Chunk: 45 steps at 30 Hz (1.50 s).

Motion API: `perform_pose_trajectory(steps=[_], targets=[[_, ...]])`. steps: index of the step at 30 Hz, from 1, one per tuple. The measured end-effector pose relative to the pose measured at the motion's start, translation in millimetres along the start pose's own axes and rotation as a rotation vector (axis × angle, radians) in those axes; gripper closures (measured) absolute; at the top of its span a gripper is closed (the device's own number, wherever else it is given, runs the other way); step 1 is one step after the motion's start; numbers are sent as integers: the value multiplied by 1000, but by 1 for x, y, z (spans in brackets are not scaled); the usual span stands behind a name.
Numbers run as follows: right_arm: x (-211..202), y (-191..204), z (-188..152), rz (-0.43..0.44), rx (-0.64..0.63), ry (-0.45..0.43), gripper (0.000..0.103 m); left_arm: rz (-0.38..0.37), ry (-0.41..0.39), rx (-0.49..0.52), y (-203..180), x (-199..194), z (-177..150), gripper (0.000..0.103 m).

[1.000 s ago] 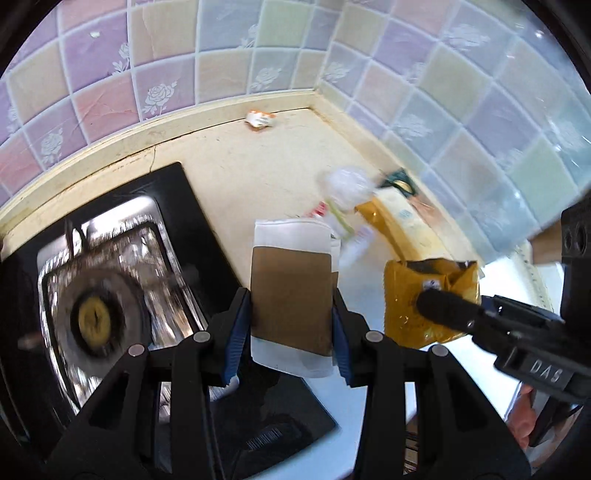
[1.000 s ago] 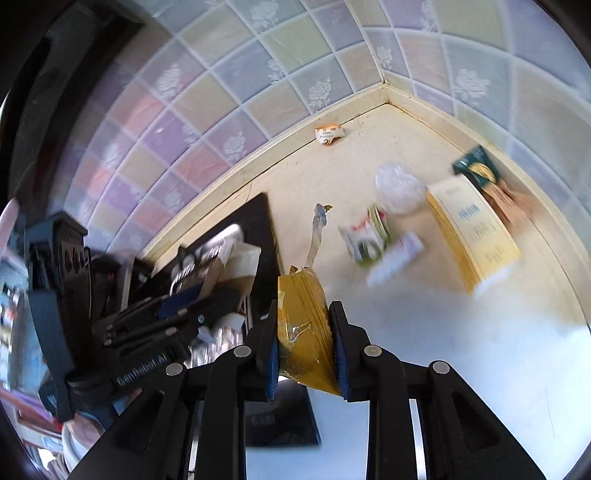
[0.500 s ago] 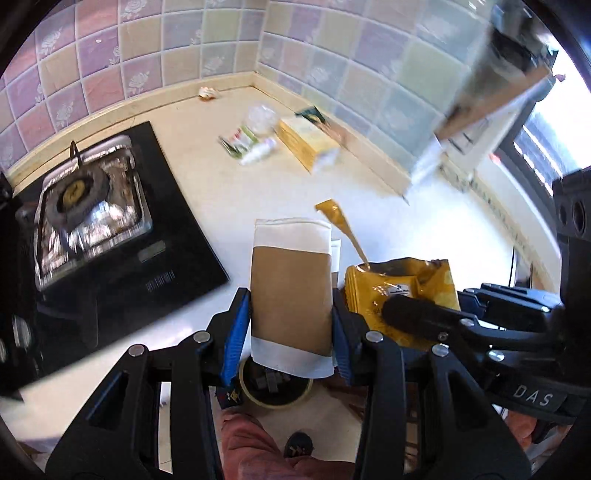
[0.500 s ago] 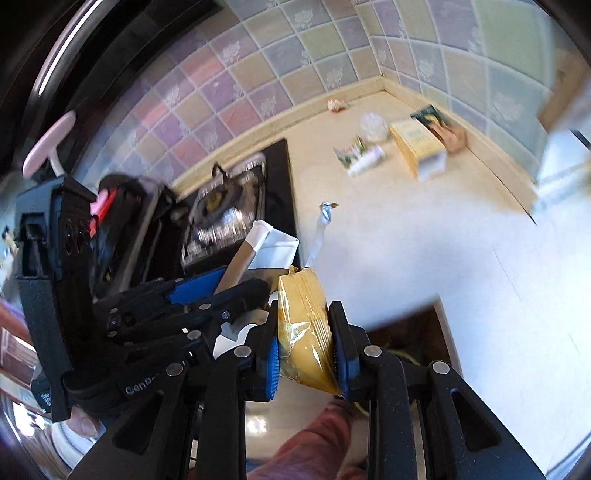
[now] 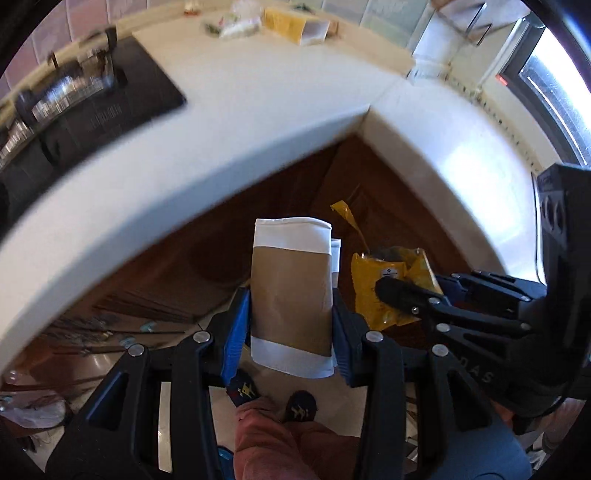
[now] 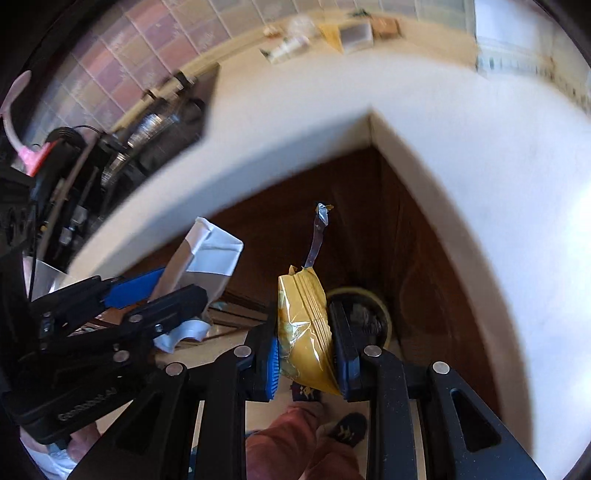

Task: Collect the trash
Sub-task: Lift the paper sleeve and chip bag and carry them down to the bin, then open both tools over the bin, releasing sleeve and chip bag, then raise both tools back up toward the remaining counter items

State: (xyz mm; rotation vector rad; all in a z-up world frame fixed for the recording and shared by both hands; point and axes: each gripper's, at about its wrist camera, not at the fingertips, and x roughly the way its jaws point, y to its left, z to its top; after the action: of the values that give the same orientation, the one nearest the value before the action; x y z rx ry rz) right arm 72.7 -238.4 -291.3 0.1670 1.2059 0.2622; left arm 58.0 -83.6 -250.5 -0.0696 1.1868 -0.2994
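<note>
Both grippers had swung off the counter (image 5: 258, 122), down over a half-hidden bin (image 6: 373, 314). Left gripper (image 5: 291, 314) pinched the brown-and-white packet (image 5: 291, 291); right gripper (image 6: 304, 350) squeezed the yellow wrapper (image 6: 303, 325).

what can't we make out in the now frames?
- Trash bin, right wrist view: mostly hidden behind the right tool and its yellow snack bag; contents unreadable.
- Bin in left wrist view: not visible at all.
- Leftover trash on the counter, both views: blurred and tiny at the top edge.
- Brown-and-white paper bag in the left tool: no label readable.
</note>
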Motion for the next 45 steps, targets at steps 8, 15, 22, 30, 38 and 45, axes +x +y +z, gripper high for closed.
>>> perform_pose_trajectory(steps=[8,15,22,30,38,45], targets=[[124,-59,-60,-50,90,94,79,-44,119,2,22,146,-46,65],[231,-102,-98,-88,106,138,78,-21,205,76,38,252,-77,64],[292,-118,-117,-117,113,165,60,22,279,76,58,298,-98,25],[284,-107,-106,-145,117,166,51,14,254,78,60,277,-84,22],[243,-90,-98,-156,121,152,48,-4,225,79,45,243,-72,22],[187,-73,-89,-152,129,134,48,-17,201,73,30,185,-68,22]])
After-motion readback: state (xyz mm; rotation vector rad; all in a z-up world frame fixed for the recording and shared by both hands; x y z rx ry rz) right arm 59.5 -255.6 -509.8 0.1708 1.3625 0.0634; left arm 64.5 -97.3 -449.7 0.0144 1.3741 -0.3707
